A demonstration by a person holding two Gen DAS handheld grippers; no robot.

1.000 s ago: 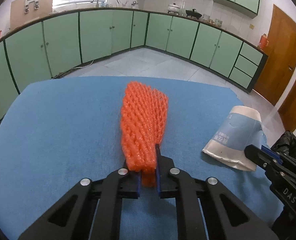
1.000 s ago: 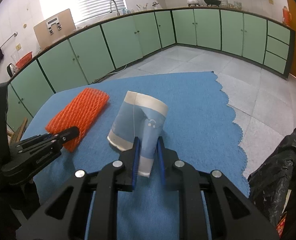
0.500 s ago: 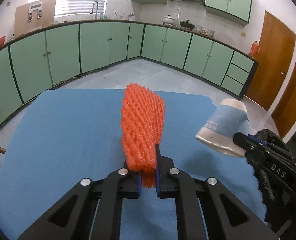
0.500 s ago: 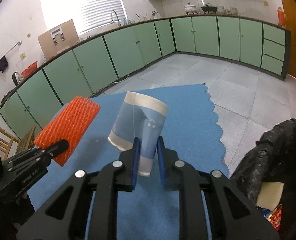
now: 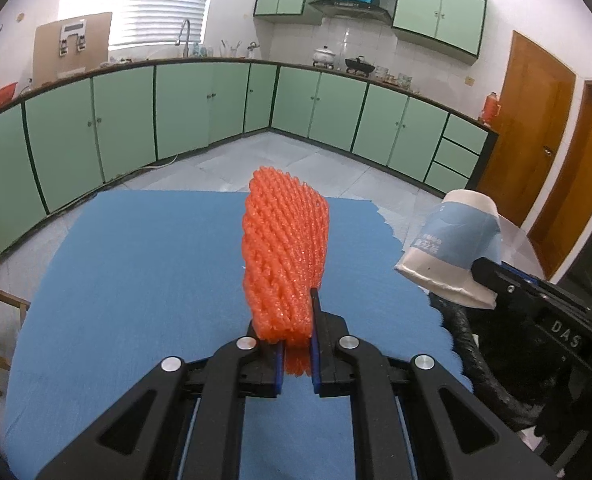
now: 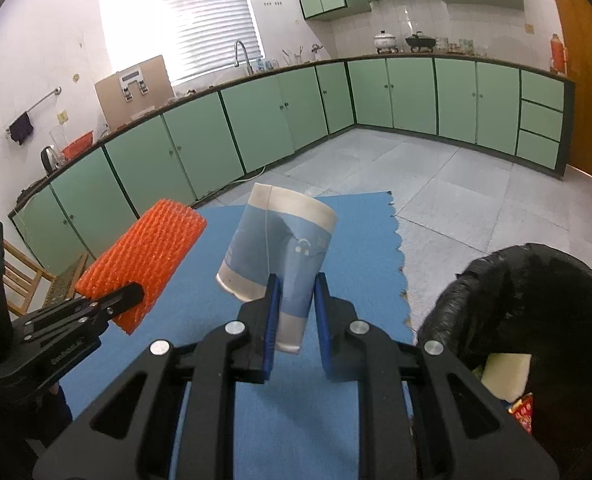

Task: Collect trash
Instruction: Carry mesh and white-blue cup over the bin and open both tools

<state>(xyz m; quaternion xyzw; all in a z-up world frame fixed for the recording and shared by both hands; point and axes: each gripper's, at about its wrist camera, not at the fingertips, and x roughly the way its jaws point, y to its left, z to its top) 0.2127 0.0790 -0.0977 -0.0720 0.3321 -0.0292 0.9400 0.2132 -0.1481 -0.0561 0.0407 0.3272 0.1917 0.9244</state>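
Observation:
My left gripper is shut on an orange foam net sleeve and holds it in the air above the blue cloth. The sleeve also shows in the right wrist view. My right gripper is shut on a squashed blue and white paper cup, held above the cloth's right part. The cup shows at the right of the left wrist view. A black trash bag stands open just right of the right gripper, beside the table.
The bag holds a pale sponge-like piece and a red wrapper. A wooden chair stands left of the table. Green kitchen cabinets line the far walls, wooden doors at right.
Both grippers have risen with their loads off the cloth. The right gripper with the cup has moved right, bringing the black bag further into view.

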